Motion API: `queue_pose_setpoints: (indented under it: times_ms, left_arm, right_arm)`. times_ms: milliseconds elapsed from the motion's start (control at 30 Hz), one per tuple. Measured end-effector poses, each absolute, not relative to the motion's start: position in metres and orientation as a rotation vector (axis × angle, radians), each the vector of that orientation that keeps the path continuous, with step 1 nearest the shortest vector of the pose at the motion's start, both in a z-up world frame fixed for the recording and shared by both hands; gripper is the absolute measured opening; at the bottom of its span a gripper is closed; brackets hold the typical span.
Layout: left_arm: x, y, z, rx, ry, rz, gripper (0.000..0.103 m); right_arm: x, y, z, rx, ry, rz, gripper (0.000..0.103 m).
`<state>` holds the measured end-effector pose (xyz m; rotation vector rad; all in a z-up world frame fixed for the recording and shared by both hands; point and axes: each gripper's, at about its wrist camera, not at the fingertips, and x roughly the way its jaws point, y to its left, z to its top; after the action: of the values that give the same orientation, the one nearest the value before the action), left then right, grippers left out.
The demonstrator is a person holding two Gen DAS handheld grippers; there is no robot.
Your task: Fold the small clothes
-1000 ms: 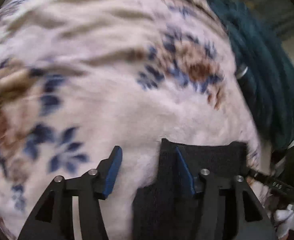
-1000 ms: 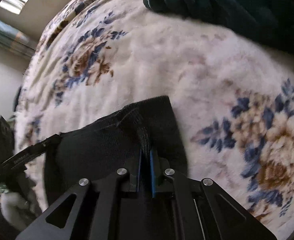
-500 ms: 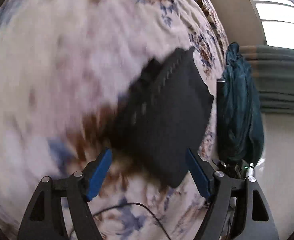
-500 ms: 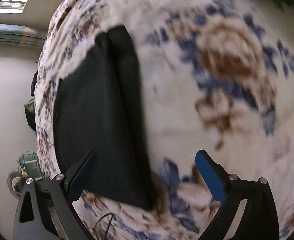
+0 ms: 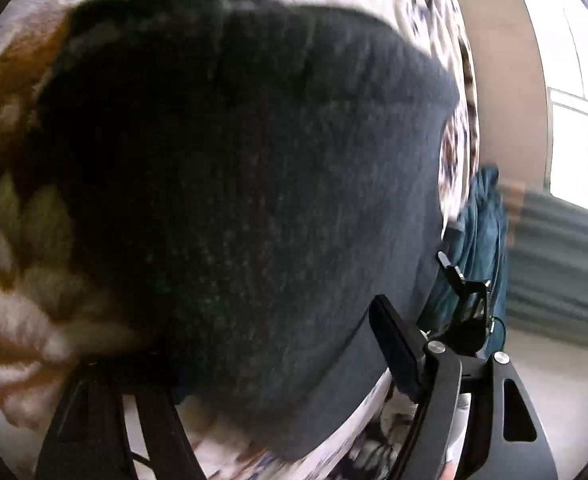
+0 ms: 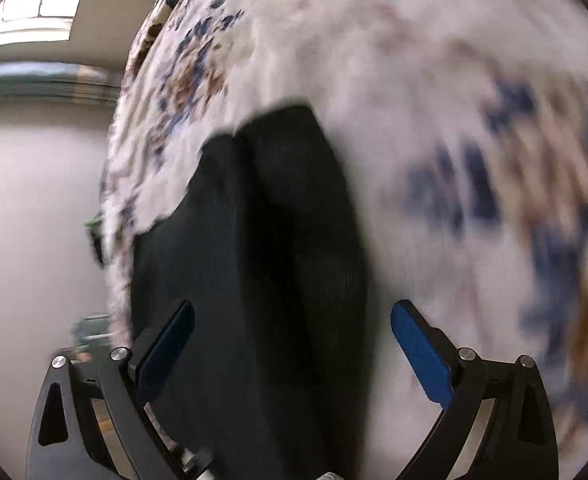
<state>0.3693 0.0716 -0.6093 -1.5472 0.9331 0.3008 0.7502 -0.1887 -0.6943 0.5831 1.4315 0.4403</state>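
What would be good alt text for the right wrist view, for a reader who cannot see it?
A dark cloth lies folded on a floral blanket, seen blurred from just above. The right tongs are open over its near end, blue pads apart, holding nothing. A pale wall shows at left.

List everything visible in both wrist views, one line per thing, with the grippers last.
Dark garment: one, black, lying on the blanket, between both grippers' fingers.
Floral blanket: one, cream with blue and brown flowers, under the garment.
Teal cloth: one, dark teal, beyond the blanket's edge, left wrist view.
Window: one, bright, far right of the left wrist view.
Left gripper: one, black, open, garment between its fingers.
Right gripper: one, black with blue pads, open, straddling the garment.
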Motion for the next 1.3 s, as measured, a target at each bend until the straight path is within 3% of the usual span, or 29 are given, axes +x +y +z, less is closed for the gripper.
queue_pose_setpoints:
  times_ms: [67,133,167,233,333,500,700,833,867,933,1033,1233,1300]
  left_arm:
    - [0.371,0.07,-0.606,-1.52,0.914,0.332,0.046]
    - [0.375,0.07,-0.599,-1.464,0.916,0.333,0.039]
    - [0.379,0.071,-0.594,-1.422,0.926,0.326,0.035]
    - [0.383,0.072,-0.585,-1.364,0.946,0.315,0.032]
    - [0.397,0.077,-0.567,-1.277,0.98,0.292,0.029]
    - [0.409,0.108,-0.541,-1.132,1.021,0.203,0.028]
    - [0.432,0.192,-0.517,-0.84,1.132,0.001,0.027]
    - [0.442,0.227,-0.55,-0.788,1.262,-0.051,0.042]
    - [0.439,0.231,-0.557,-0.822,1.266,-0.055,0.044]
    - [0.426,0.234,-0.568,-0.888,1.262,-0.051,0.058]
    - [0.409,0.225,-0.578,-0.996,1.216,-0.071,0.063]
    - [0.403,0.211,-0.599,-1.157,1.111,-0.055,0.066]
    - [0.408,0.214,-0.6,-1.176,1.096,-0.055,0.066]
  right_arm:
    - [0.761,-0.179,-0.696,0.552,1.428,0.441,0.103]
    - [0.764,-0.172,-0.694,0.51,1.424,0.458,0.102]
    - [0.763,-0.169,-0.691,0.481,1.419,0.475,0.096]
    - [0.76,-0.173,-0.687,0.442,1.401,0.465,0.027]
    - [0.747,-0.185,-0.675,0.532,1.343,0.444,0.016]
    - [0.706,-0.199,-0.657,0.696,1.303,0.339,0.014]
    - [0.6,-0.198,-0.635,0.848,1.326,0.26,0.013]
    - [0.549,-0.165,-0.65,0.827,1.447,0.278,0.015]
    - [0.546,-0.165,-0.652,0.807,1.459,0.258,0.018]
    - [0.548,-0.17,-0.653,0.729,1.498,0.226,0.045]
    - [0.554,-0.192,-0.639,0.605,1.469,0.135,0.059]
    - [0.591,-0.219,-0.652,0.786,1.423,0.199,0.076]
    - [0.617,-0.206,-0.658,0.763,1.41,0.296,0.076]
